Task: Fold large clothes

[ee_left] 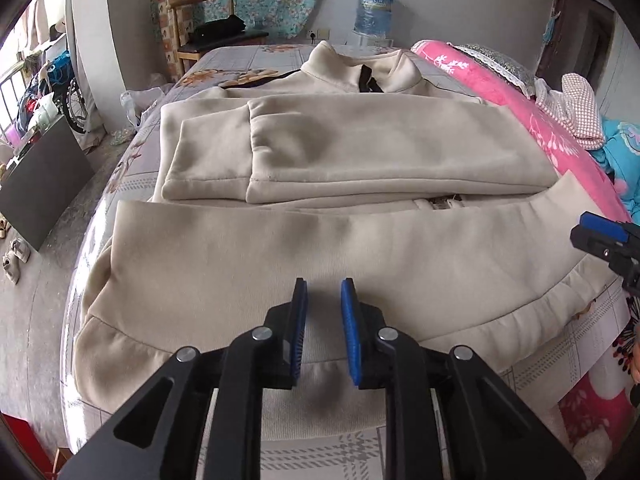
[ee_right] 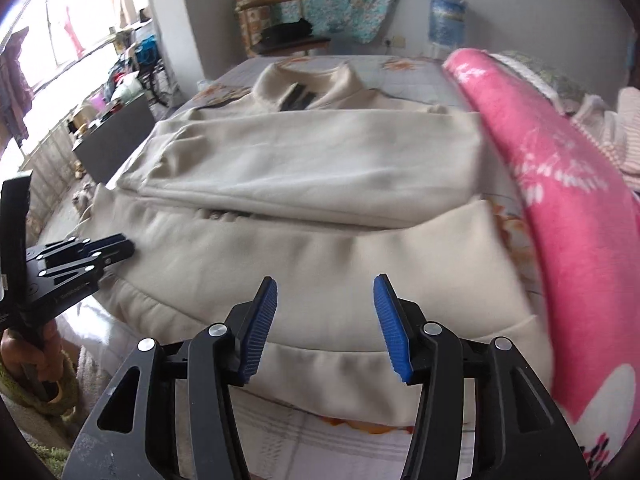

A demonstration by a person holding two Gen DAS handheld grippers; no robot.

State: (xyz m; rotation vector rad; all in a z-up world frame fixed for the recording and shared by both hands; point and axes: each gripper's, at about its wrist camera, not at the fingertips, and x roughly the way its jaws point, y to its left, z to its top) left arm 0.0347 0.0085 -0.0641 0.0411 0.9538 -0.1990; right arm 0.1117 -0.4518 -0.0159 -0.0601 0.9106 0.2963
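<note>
Tools first: the left tool [ee_left: 324, 292] tilts down over the near hem of the cream sweatshirt [ee_left: 304, 248], its blue pads [ee_left: 349, 320] a narrow gap apart with nothing between them, released. The right tool [ee_right: 325, 292] tilts down the same way toward the hem further right, its jaws standing wider, also released and empty. A hand [ee_right: 28, 354] grips the left tool's handle at the bed's near edge. The sweatshirt lies flat across the bed [ee_left: 256, 56], sleeves folded over its chest, collar toward the far edge. A pink blanket [ee_right: 560, 184] runs along the bed's right edge.
</note>
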